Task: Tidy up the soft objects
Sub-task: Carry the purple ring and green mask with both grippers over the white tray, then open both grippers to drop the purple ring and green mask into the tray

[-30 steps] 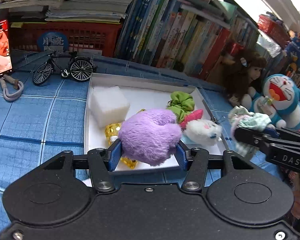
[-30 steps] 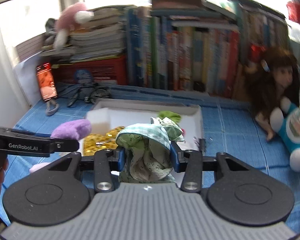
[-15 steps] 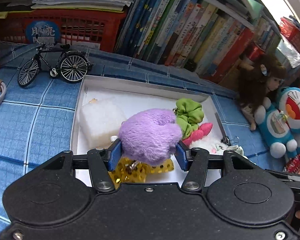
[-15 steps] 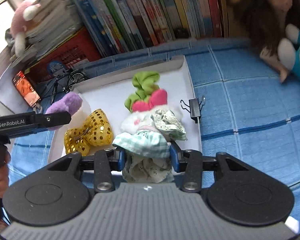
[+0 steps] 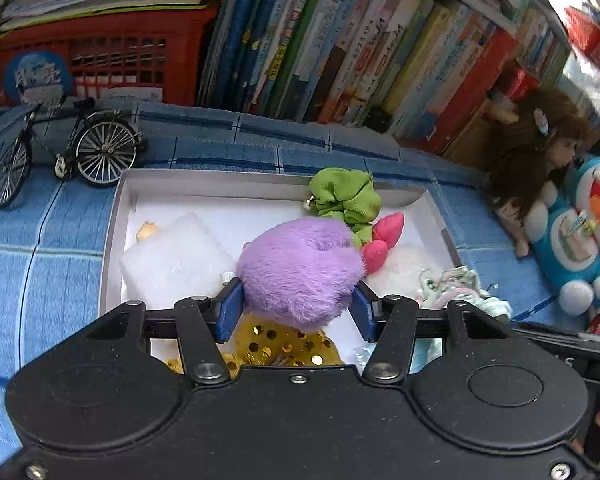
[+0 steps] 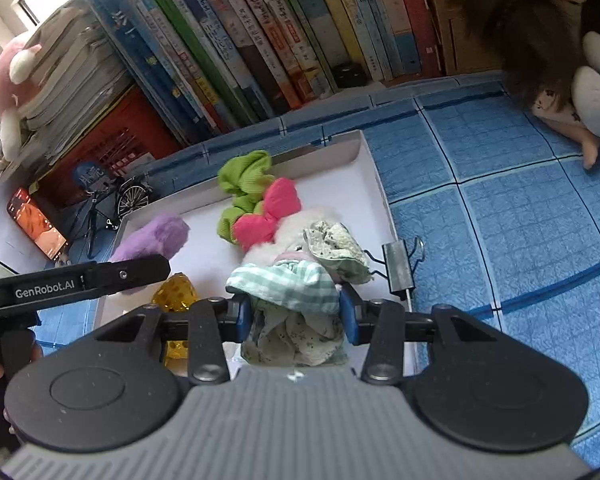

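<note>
- Step in hand: placing. The left gripper clamps a purple plush and the right gripper clamps a bundle of cloth, both over the white tray.
- Next, probably: lower onto bare tray floor, then release (the near corner looks crowded).
- Surface: blue checked cloth; books stand behind.

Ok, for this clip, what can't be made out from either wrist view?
- Gold sequin item, left wrist view: mostly hidden under the purple plush and the tongs' body.
- White plush toy, right wrist view: face covered by the green fabric bundle.
- Small yellowish thing, left wrist view: behind the white foam block, too small to identify.
</note>
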### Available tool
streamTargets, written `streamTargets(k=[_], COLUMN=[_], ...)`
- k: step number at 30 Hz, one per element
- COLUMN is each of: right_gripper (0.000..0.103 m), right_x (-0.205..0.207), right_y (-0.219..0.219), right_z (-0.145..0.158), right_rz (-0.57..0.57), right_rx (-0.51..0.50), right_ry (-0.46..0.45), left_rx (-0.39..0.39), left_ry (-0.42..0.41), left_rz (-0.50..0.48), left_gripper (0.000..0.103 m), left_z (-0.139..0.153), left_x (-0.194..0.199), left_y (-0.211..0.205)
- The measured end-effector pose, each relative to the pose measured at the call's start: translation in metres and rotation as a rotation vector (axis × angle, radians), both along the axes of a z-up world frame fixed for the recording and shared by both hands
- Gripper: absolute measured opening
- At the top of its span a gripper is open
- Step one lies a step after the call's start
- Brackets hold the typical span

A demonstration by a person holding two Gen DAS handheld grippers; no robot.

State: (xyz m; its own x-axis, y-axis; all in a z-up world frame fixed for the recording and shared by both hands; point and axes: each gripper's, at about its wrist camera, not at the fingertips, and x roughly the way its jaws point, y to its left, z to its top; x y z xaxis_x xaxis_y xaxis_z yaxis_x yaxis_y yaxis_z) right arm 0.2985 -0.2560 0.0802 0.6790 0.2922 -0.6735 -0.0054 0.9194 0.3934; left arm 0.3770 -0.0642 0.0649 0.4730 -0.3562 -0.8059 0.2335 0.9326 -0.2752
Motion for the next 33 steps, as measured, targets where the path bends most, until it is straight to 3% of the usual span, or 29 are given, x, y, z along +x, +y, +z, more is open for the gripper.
streamTargets(k=[6,12,14,17,21,26,33], right_gripper=[0.049,0.049,0.058,0.070,0.079,0.087,0.091], right_x=[-0.004,0.001,0.002,0.001,-0.008,-0.027,-0.066], right_y=[0.011,0.011,0.011,0.010,0.007,0.005,0.006], right_z=[-0.004,-0.012,-0.013,-0.011,-0.003,0.015,0.044], right_rz=[0.045,0.074,0.079,0.075,0.066,0.063,0.045], right_rx=[-0.139,-0.153,-0.154,-0.149,-0.124,-0.113,-0.149], right_ry=[0.043,0.097,0.110,0.102,0.066,-0.003,-0.137], left_rx=[0.076,0.097,0.091,0.078,0.076,0.076,0.067], left_ry=[0.004,0.028,0.029,0.016,-0.016,-0.049,-0.110], left_rz=[-0.062,-0.038,-0.037,-0.032,-0.022,-0.011,0.011], left_gripper=[0.054,0.055,0.056,0.068,0.079,0.080,0.081], left_z=[-0.012,-0.022,-0.021,-0.012,0.003,0.021,0.052], left_x=[0.002,0.007,0.006,0.001,-0.009,-0.027,-0.067], left_y=[-0.016,-0.012,-0.008,-0.002,0.005,0.015,0.034])
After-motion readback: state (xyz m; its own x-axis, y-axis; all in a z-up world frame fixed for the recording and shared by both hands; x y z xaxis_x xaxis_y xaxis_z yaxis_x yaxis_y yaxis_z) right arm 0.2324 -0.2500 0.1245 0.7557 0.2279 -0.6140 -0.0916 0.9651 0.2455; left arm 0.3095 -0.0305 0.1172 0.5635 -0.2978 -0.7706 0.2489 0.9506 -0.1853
